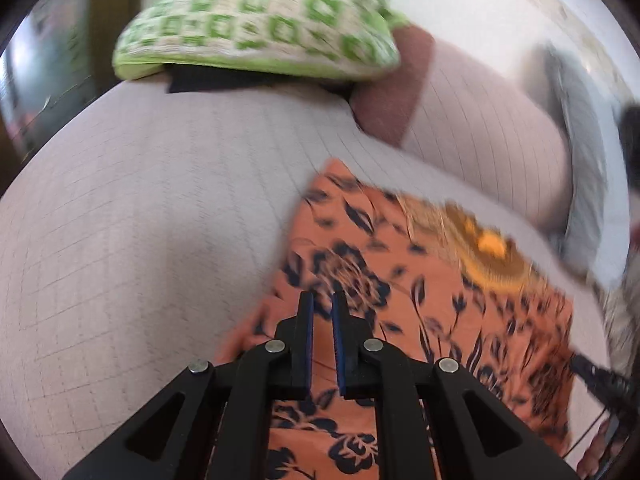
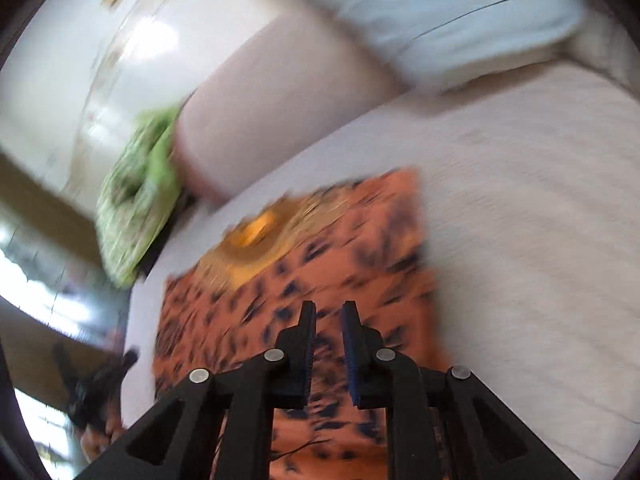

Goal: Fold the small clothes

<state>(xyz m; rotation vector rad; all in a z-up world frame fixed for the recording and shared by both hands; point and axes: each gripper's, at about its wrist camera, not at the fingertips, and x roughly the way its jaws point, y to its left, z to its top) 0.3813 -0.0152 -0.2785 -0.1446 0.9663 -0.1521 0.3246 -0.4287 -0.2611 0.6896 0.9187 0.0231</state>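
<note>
Orange floral garment being laid flat on bed sheet, likely spread for folding. Left gripper being held over its near edge, jaws narrowly parted, nothing gripped. Right gripper likewise poised above cloth, slightly parted, empty. Green checked cushion being kept well apart.

An orange garment printed with dark navy flowers and leaves lay spread flat on the bed's pale checked sheet. Gold embroidery ringed its neckline, which sat at the far end of the cloth in both wrist views. In the right wrist view the same orange garment appeared roughly rectangular, its edges straight, though motion blur smeared the print.
</note>
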